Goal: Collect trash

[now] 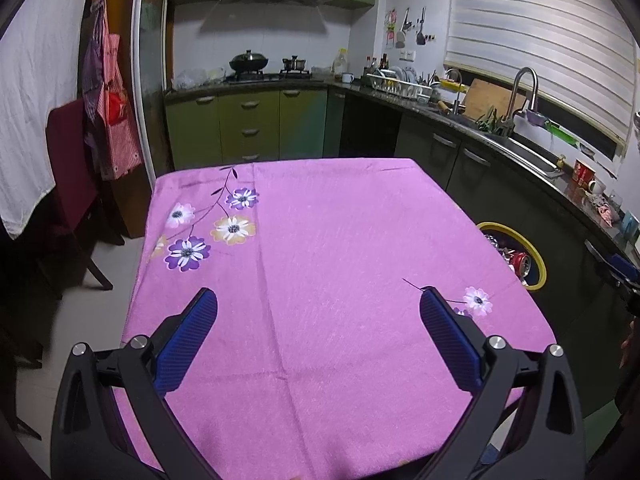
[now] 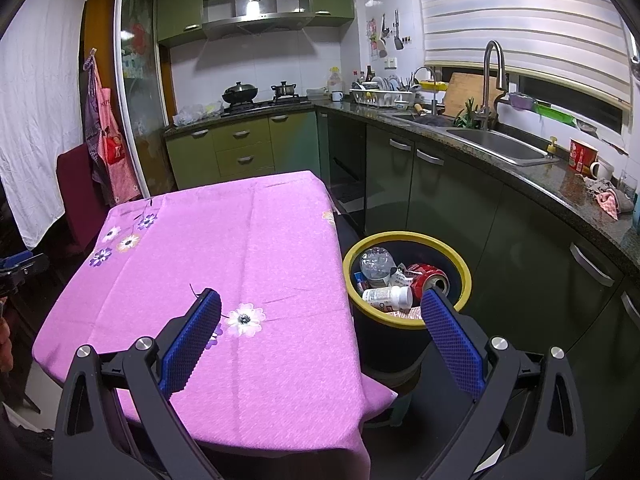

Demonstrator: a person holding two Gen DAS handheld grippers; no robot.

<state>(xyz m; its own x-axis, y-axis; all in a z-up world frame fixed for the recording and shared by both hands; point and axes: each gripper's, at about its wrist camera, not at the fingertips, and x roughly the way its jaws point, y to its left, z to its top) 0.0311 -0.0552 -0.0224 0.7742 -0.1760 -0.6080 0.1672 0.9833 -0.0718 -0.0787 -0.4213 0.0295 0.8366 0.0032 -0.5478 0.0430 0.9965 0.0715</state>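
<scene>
I am holding my left hand-held gripper (image 1: 318,300) released and empty over the near part of the table (image 1: 340,240), which is wearing a pink flowered cloth. My right hand-held gripper (image 2: 320,300) is also hanging released, holding nothing, between the table's right edge and the yellow-rimmed trash bin (image 2: 464,268). Inside the bin are lying a red soda can (image 2: 430,276), a crushed clear bottle (image 2: 376,262) and a small white bottle (image 2: 390,297).

Bare tablecloth (image 1: 320,260) gives open passage; bin (image 2: 464,268) crowds its right edge.
</scene>
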